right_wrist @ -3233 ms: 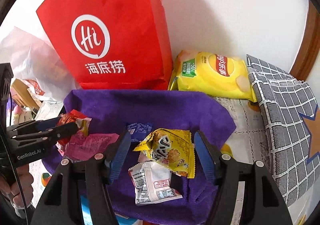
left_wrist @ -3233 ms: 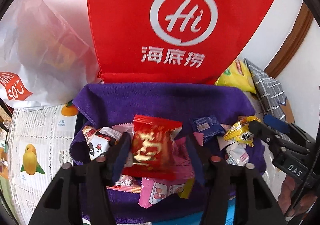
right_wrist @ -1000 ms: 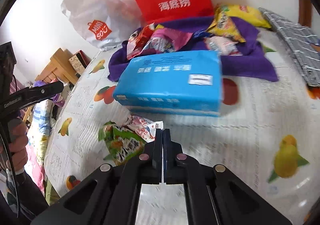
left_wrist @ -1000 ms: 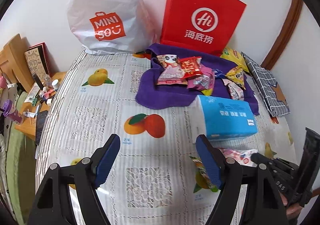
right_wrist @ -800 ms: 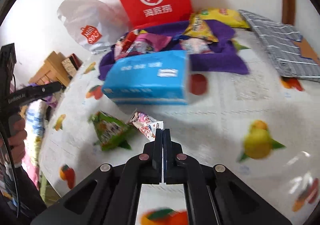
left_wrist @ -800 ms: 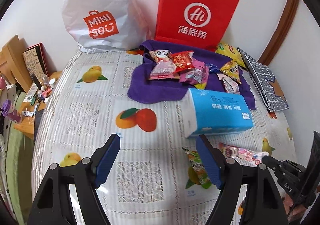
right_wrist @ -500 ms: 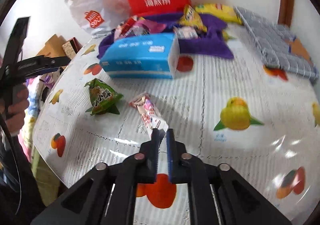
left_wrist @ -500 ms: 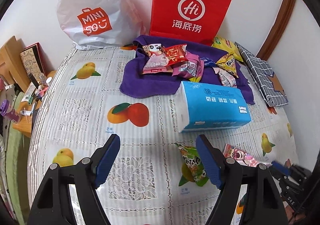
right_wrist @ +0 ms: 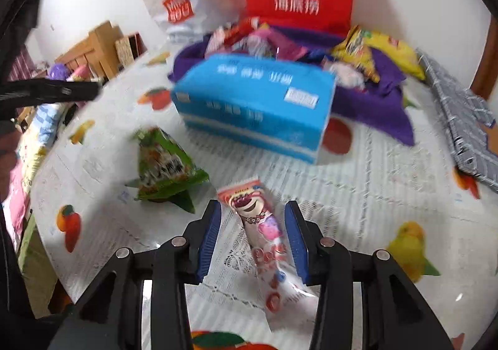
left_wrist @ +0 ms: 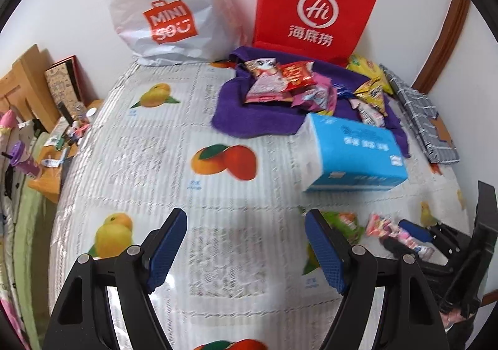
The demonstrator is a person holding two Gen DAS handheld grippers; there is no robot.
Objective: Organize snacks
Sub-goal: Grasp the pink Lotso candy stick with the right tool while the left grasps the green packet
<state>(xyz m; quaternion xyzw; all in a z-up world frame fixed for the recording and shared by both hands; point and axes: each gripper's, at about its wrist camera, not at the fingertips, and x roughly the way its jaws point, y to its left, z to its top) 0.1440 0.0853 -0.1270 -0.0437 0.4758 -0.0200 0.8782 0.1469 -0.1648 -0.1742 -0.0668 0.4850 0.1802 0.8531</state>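
Note:
A long pink snack packet (right_wrist: 260,225) with a cartoon bear lies on the tablecloth between the blue pads of my right gripper (right_wrist: 253,219). Its jaws are opening and the pads stand clear of the packet on both sides. Left of it lies a green triangular snack bag (right_wrist: 165,166). In the left wrist view my left gripper (left_wrist: 246,234) hangs open over bare tablecloth, with the green bag (left_wrist: 344,222) and the pink packet (left_wrist: 389,230) to its right. A pile of snacks (left_wrist: 289,82) rests on a purple cloth (left_wrist: 249,122) at the back.
A blue tissue pack (left_wrist: 351,153) lies in front of the purple cloth. A red paper bag (left_wrist: 314,4) and a white plastic bag (left_wrist: 168,10) stand against the wall. A grey checked cloth (left_wrist: 429,119) lies at the right, and a cluttered wooden side table (left_wrist: 53,144) stands off the left edge.
My right gripper's jaws, shut a second ago, have parted around the pink packet and dropped closer to it. The left gripper drifted slightly; its jaws stay equally wide.

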